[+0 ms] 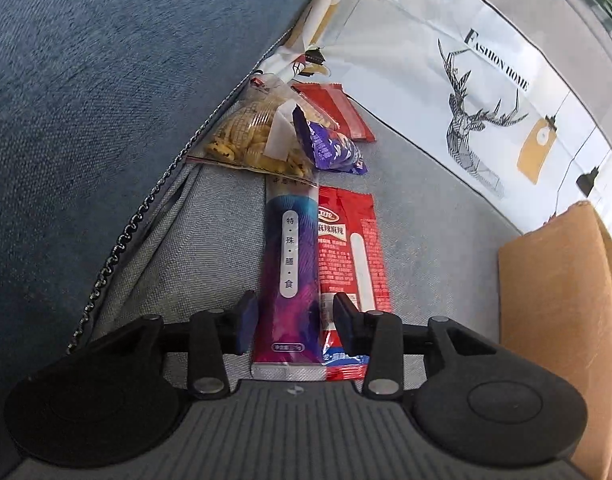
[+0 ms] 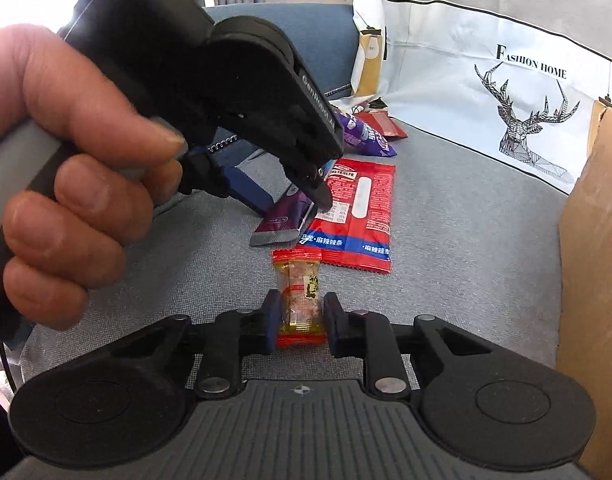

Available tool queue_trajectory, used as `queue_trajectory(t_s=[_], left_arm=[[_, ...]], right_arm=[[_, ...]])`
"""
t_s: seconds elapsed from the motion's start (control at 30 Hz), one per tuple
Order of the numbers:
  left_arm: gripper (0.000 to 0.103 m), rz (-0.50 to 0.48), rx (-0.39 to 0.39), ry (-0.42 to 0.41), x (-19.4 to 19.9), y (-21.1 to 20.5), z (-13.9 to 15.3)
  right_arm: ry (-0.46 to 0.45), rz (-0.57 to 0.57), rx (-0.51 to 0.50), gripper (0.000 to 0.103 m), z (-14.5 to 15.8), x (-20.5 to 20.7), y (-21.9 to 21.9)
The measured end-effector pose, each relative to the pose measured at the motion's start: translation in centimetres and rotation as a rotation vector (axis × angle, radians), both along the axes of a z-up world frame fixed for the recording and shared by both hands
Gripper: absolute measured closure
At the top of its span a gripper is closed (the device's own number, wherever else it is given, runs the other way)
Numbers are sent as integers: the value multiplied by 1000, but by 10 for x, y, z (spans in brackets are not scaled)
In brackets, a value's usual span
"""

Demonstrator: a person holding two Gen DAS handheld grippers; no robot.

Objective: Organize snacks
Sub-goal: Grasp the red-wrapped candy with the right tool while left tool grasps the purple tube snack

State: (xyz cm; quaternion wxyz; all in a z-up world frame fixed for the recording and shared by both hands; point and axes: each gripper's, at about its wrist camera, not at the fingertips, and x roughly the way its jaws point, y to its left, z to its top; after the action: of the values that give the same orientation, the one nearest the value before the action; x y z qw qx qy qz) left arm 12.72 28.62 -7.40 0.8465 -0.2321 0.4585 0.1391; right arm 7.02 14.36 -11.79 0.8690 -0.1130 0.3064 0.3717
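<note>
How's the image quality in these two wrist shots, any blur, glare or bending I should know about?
Left wrist view: fisheye bends the blue cushion edge, corners go dark, the purple snack stick is sharp, top right smears. Right wrist view: window top left blows out, the hand looms oversized, the small candy reads clearly.

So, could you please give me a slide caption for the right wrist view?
Right tongs straddle a small red-ended candy on the grey cushion; left tongs reach a purple stick pack.
</note>
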Motion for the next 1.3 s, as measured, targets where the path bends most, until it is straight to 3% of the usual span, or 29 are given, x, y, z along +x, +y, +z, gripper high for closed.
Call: queue_trajectory(t_s=[0.23,0.47,0.63,0.77,0.87,1.0,1.13,1.3], left_arm=[[75,-44,26,31,-8,-6,4],[75,-121,19,80,-43,-23,12],[75,-188,-46,109,-71,-33,12],[73,-252,-43,182,-74,-42,2],[66,-243,-32,171,-72,-42,3],[61,-208,-23,162,-65,-42,4],[52,-224,4,169,-54,-51,3],[51,-256,63,172,-47,-64,2]], right_arm=[[13,-12,13,81,4,0,-7],[30,-38,-4,82,6,-17,-22],[105,-98,-1,83,8,-31,-39],[146,-132,-18,83,7,-42,-46],[156,-138,-17,82,7,-46,-50],[139,-132,-8,72,6,-44,-49],[138,-131,-2,68,4,-39,-46],[144,-130,-11,67,-1,-34,-43]])
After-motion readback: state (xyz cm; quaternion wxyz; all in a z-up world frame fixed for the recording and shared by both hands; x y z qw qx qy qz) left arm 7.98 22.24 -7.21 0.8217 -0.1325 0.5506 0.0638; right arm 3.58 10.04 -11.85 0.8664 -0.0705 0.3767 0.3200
